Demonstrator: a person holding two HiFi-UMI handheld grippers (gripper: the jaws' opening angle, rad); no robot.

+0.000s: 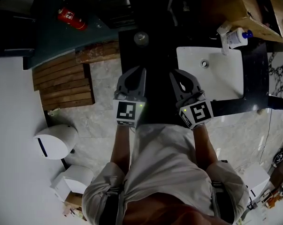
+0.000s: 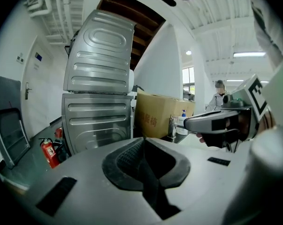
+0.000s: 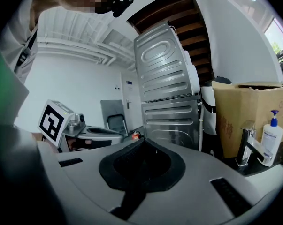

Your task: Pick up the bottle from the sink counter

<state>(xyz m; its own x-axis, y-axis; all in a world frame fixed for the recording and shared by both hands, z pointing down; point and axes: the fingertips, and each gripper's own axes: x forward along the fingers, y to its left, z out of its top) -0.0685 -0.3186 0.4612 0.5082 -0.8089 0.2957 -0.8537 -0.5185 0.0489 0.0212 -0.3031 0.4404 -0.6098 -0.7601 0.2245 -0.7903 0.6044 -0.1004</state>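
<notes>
Grey jaws pressed together, the left tool and the right tool both carry nothing (no object sits between either pair). The likely trouble: reaching in with jaws unspread would knock the bottle over, or bump the tap just beside it. In the head view the bottle stands at two o'clock from the right tool, well apart, on the dark bench beyond the white basin. It is white with a blue pump top, slim, and probably easy to topple.

white bottle, blue cap; red extinguisher
</notes>
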